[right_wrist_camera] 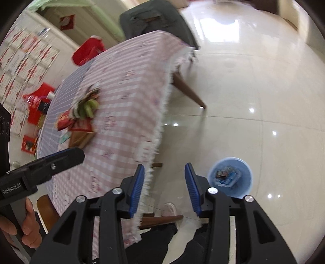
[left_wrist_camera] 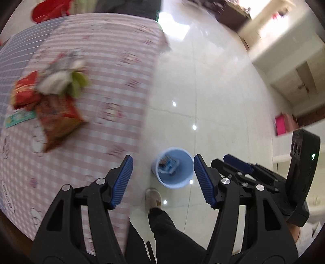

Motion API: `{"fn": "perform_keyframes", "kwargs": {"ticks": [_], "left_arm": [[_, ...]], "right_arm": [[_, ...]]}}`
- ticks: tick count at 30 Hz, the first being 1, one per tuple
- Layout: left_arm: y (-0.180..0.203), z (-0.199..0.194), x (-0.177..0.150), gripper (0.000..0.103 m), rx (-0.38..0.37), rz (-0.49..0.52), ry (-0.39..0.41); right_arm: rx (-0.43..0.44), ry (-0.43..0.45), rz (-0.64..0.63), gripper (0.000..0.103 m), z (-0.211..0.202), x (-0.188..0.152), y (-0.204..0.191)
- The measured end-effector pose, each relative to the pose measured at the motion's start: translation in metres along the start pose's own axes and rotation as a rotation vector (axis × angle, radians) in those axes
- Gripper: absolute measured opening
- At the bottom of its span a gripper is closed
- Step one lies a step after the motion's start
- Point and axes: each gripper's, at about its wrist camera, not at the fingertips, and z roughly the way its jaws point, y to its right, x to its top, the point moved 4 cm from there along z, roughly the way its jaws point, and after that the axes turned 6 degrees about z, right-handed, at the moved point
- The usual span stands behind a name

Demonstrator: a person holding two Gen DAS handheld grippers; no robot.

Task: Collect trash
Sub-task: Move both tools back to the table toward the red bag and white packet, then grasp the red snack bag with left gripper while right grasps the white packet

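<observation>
Left gripper up front, blue pads spread wide, nothing between them. Right gripper same deal, fingers apart and empty, hanging over the fringed table edge. Also visible from the left wrist view off to the right side, though whether it's spread or closed can't be told from that angle.

Straight down past the left pads: light blue trash bin standing on the glossy tile floor, just beside the table, with a blue printed wrapper already lying inside. Slippered foot near the bin.

Further out on the pink checked tablecloth: blurry trash pile, well apart from both grippers. Red snack bags, an orange-brown packet, white crumpled tissue, something yellow-green on top. Too smeared for labels.

Beyond the table: dark grey chair at the far end, red bag by the wall.
</observation>
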Motion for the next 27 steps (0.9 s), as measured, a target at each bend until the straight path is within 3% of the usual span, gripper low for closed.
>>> {"fn": "perform_keyframes", "kwargs": {"ticks": [8,15,20,27], "left_arm": [[-0.144,-0.045,0.011,0.072,0.097,-0.263,0.161],[-0.252,-0.049,0.025,0.072,0.148,-0.439,0.229],[-0.292,-0.033,0.036,0.073,0.151,-0.488,0.223],[-0.31,-0.008,0.044,0.072,0.118,-0.484,0.188]], "right_arm": [[0.08,-0.029,-0.083,0.049,0.055,0.022,-0.11],[0.145,-0.027,-0.034,0.053,0.099,0.051,-0.171],[0.188,-0.013,0.096,0.054,0.129,0.079,-0.188],[0.171,0.005,0.102,0.054,0.15,0.098,-0.212]]}}
